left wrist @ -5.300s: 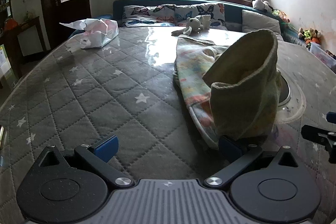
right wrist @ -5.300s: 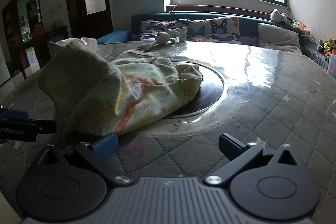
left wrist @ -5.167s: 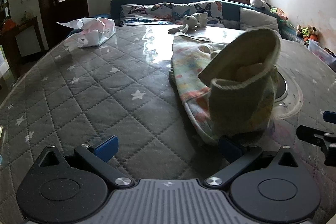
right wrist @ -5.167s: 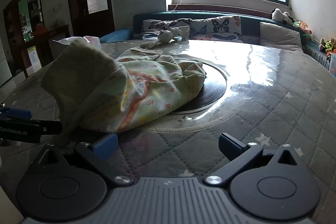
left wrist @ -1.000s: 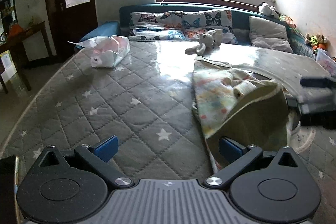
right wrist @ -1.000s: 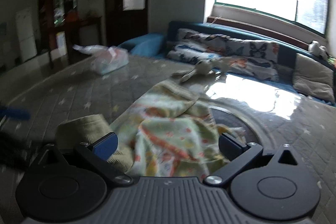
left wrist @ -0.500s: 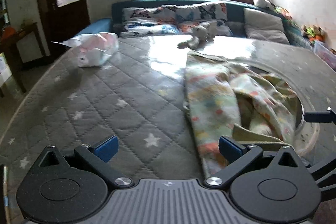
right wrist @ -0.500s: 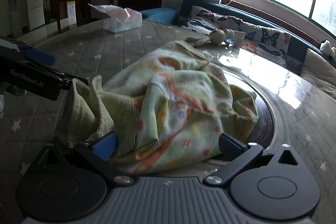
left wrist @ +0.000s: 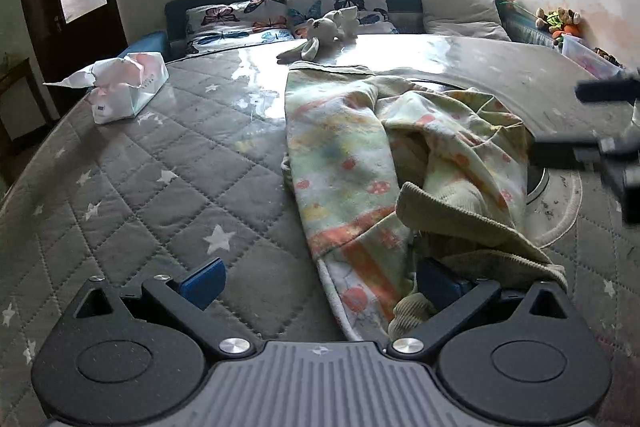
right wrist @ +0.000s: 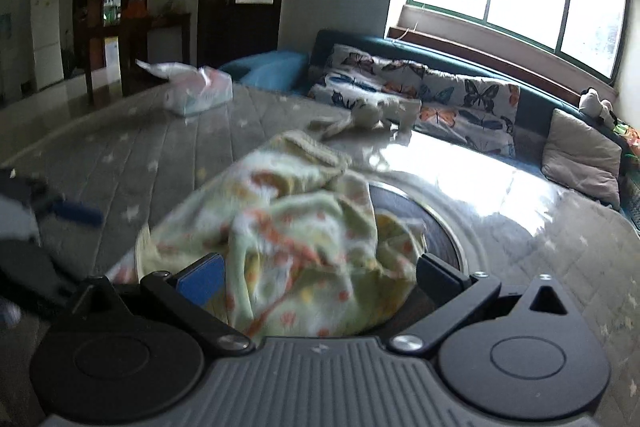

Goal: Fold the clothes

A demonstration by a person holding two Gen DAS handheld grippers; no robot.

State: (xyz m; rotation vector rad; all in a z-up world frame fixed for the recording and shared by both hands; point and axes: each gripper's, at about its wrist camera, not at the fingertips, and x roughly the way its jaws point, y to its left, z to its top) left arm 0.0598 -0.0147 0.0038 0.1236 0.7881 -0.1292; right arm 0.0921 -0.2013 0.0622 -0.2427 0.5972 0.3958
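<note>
A pale green garment with orange and blue print [left wrist: 352, 163] lies crumpled on the quilted grey table cover [left wrist: 160, 171]; its ribbed olive hem [left wrist: 476, 231] is bunched near my left gripper's right finger. My left gripper [left wrist: 320, 283] is open, with the garment's near edge lying between its fingers. My right gripper [right wrist: 320, 279] is open just above the garment [right wrist: 296, 235], and it also shows at the right edge of the left wrist view [left wrist: 600, 147]. The left gripper shows blurred at the left of the right wrist view [right wrist: 48, 219].
A round dark turntable [left wrist: 556, 179] lies under the garment's right side. A tissue pack [left wrist: 124, 91] lies at far left. A plush rabbit [left wrist: 324, 35] lies at the far edge. A sofa with butterfly cushions [left wrist: 320, 7] stands behind the table.
The raised olive hem has dropped from the air onto the pile. My right gripper has lifted up and moved off to the right of the garment. The left gripper stays low at the near edge.
</note>
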